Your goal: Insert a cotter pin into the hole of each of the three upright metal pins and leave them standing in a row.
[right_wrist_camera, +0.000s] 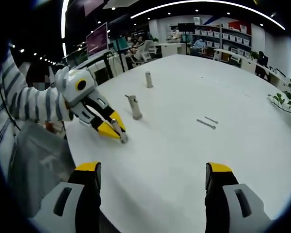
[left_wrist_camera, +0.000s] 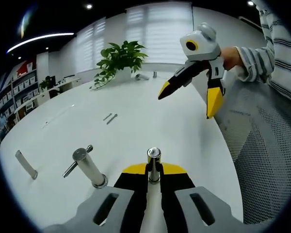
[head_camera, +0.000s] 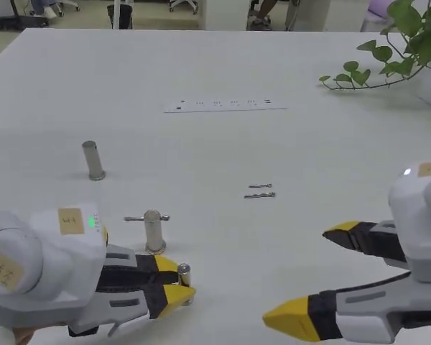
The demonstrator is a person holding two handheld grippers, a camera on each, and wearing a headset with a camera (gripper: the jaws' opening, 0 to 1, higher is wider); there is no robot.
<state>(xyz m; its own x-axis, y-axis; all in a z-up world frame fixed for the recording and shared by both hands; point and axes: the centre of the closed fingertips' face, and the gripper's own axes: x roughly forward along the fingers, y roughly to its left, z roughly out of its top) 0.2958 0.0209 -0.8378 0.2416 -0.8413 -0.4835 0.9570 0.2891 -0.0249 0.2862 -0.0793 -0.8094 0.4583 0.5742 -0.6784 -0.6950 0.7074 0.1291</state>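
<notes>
Three upright metal pins stand on the white table. The far pin [head_camera: 93, 159] [right_wrist_camera: 148, 79] is bare. The middle pin [head_camera: 154, 231] [left_wrist_camera: 89, 168] [right_wrist_camera: 134, 107] has a cotter pin [head_camera: 138, 218] [left_wrist_camera: 76, 161] through its hole. My left gripper [head_camera: 181, 286] [left_wrist_camera: 153, 170] is shut on the near pin [head_camera: 184, 274] [left_wrist_camera: 153, 163] [right_wrist_camera: 119, 130]. Two loose cotter pins [head_camera: 260, 190] [left_wrist_camera: 110, 117] [right_wrist_camera: 206, 122] lie mid-table. My right gripper [head_camera: 320, 273] [right_wrist_camera: 153, 174] hovers open at the near right, holding nothing.
A white power strip [head_camera: 225, 106] lies flat farther back. A potted plant [head_camera: 402, 43] [left_wrist_camera: 120, 60] stands at the far right corner. The table's near edge [left_wrist_camera: 233, 160] runs close by the left gripper. Office desks and chairs lie beyond.
</notes>
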